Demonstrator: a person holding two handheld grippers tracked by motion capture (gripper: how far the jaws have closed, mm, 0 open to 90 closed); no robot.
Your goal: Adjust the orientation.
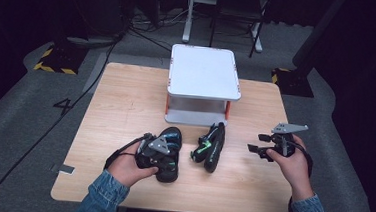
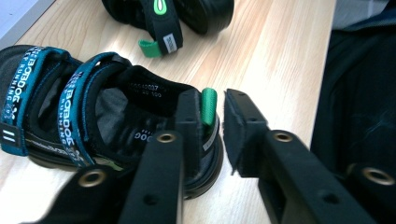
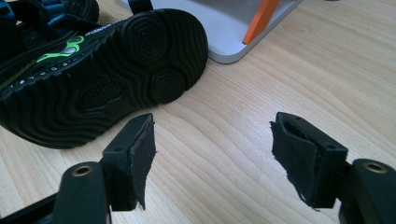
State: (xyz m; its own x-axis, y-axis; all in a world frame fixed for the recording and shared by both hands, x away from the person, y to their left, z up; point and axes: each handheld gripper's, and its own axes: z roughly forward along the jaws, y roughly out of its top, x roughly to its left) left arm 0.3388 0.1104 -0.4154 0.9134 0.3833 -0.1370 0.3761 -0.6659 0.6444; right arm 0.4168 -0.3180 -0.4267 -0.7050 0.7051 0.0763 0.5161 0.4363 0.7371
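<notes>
Left tongs (image 2: 217, 126) at sandal (image 2: 93, 116); shelf (image 1: 204, 72) behind.

There are two sandals on the desk (image 1: 126, 96): one upright sandal (image 1: 169, 152) with two teal straps across its top, and one sandal lying on its side (image 1: 211, 145) with its sole showing. Each sandal carries one small green pull tab at its heel. One white two-level stand (image 1: 204, 72) sits toward the far edge, with two orange posts visible at its front. Two hand-held grippers are over the desk, a left hand-held gripper (image 2: 215, 122) and a right hand-held gripper (image 3: 212, 158), each with two black jaws. One desk carries it all.
</notes>
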